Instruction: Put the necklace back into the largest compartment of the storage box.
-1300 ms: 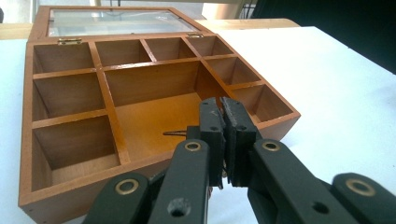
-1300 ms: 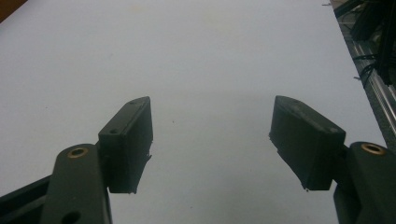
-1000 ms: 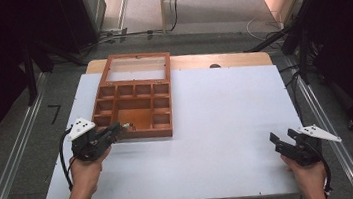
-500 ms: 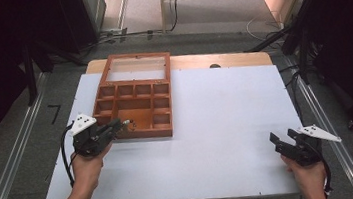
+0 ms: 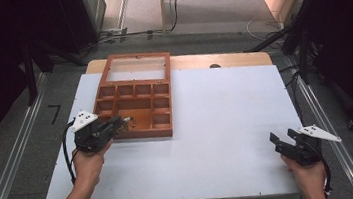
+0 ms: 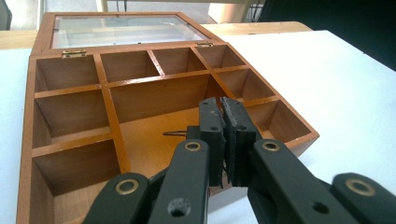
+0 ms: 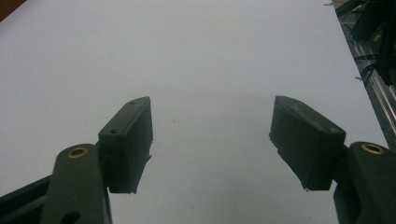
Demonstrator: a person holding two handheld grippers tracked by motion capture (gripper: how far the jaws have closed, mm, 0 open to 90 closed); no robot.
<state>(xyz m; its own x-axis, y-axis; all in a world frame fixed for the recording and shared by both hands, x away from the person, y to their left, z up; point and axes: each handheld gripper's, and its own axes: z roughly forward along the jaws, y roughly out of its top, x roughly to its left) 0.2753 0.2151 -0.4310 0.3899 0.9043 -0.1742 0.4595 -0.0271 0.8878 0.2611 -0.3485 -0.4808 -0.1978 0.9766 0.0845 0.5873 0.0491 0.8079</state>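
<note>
Little has shifted since the earlier frames: only the left gripper (image 5: 117, 124) has edged slightly along the near edge of the wooden compartment box (image 5: 135, 104), while the right gripper (image 5: 290, 144) stays put. That box lies at the far left of the white table (image 5: 227, 124), its glass lid (image 5: 136, 68) folded flat beyond it and its long axis running near to far. A thin dark object, too small to identify, sits in the large middle compartment (image 6: 154, 135), just ahead of the left jaws. Those jaws are pressed together, pointing right and slightly away over the box's near wall. Whether they pinch anything is unclear. The right gripper rests well apart at the near right corner, jaws spread over bare table. I judge the left hand far the nearer.
</note>
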